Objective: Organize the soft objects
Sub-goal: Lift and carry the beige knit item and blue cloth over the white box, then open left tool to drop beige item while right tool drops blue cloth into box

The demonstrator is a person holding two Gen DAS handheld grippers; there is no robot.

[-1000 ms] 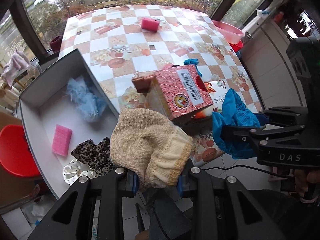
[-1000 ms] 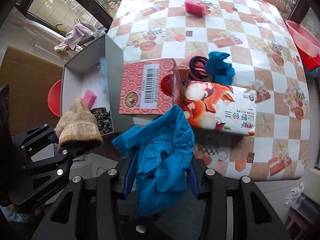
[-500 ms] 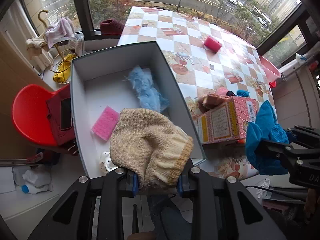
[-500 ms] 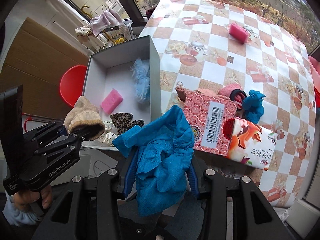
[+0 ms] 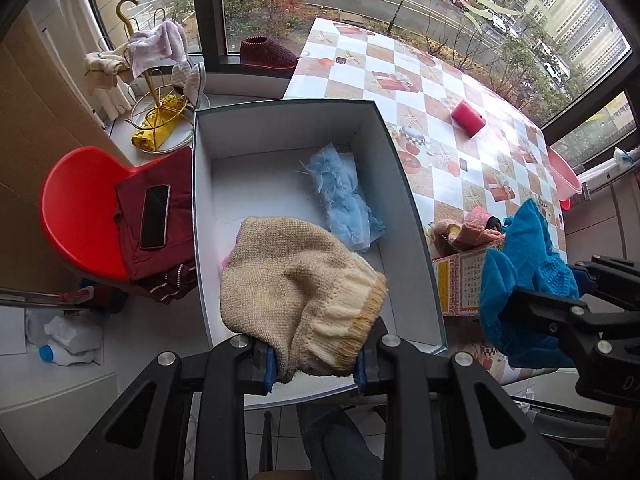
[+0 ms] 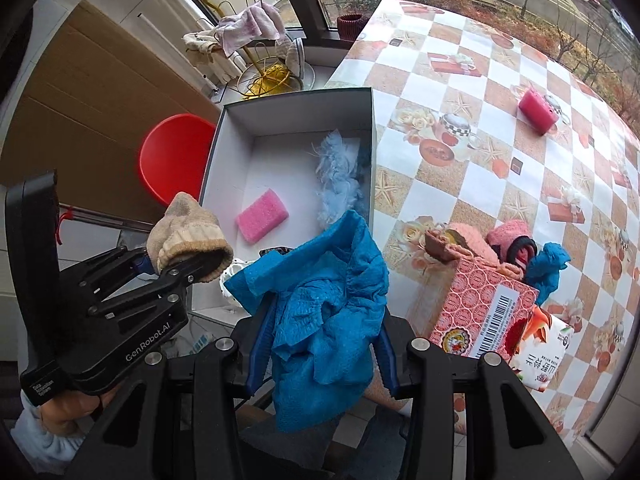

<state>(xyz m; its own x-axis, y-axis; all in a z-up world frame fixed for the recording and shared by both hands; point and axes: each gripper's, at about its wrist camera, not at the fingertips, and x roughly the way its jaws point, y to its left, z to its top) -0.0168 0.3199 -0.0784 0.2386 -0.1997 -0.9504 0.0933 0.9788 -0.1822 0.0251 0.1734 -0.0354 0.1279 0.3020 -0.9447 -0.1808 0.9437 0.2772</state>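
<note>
Left gripper (image 5: 314,364) jaws hold hat (image 5: 296,276) over box (image 5: 416,240); right gripper (image 6: 320,356) jaws hold blue cloth (image 6: 324,304). Operator should lower hat well inside walls, w/o covering sponge (image 6: 262,220), then release.

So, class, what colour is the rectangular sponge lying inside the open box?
Pink sponge; clearest in the right wrist view.

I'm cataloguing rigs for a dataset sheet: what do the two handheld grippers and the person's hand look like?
Both the left gripper and the right gripper are matte black linkage frames with silver round bolts and blue finger pads. The left one's body carries white "GenRobot.AI" lettering. The left hand is bare, with a pale blue sleeve cuff.
</note>
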